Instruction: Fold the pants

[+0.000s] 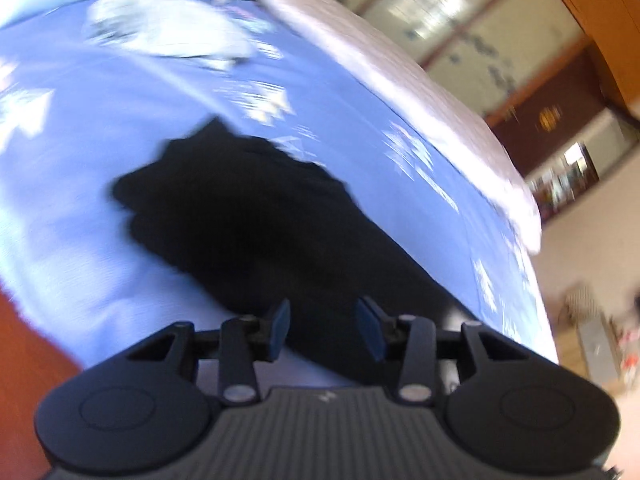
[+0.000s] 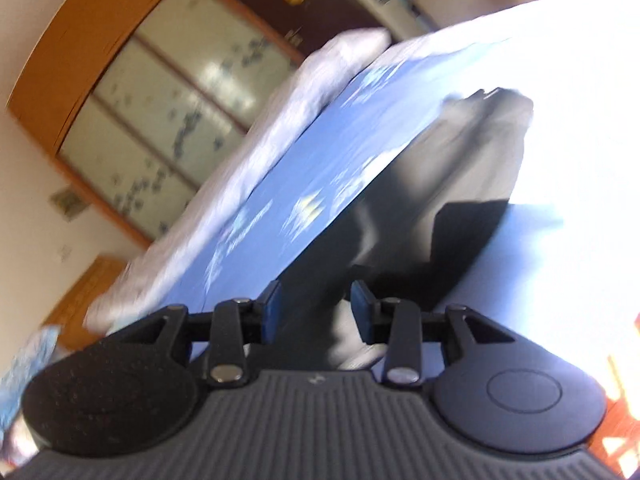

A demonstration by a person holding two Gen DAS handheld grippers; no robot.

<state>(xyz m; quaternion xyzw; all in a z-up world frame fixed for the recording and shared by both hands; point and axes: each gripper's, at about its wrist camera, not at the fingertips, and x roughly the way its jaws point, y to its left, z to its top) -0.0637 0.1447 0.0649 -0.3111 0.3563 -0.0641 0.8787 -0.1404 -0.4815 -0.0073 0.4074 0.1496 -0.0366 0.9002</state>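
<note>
Black pants [image 1: 248, 216] lie crumpled on a blue bed sheet [image 1: 80, 184] with white prints. My left gripper [image 1: 323, 328] is open, its blue pads [image 1: 280, 330] just above the near edge of the pants, holding nothing. In the right wrist view the same pants [image 2: 420, 208] stretch away on the sheet [image 2: 312, 160], partly glaring in sunlight. My right gripper [image 2: 315, 312] is open over the near end of the pants, holding nothing. Both views are motion-blurred.
A white quilt [image 1: 420, 80] lies along the far side of the bed; it also shows in the right wrist view [image 2: 256, 136]. A wooden wardrobe with patterned glass doors [image 2: 160, 104] stands behind. Wooden floor [image 1: 24, 360] shows beside the bed.
</note>
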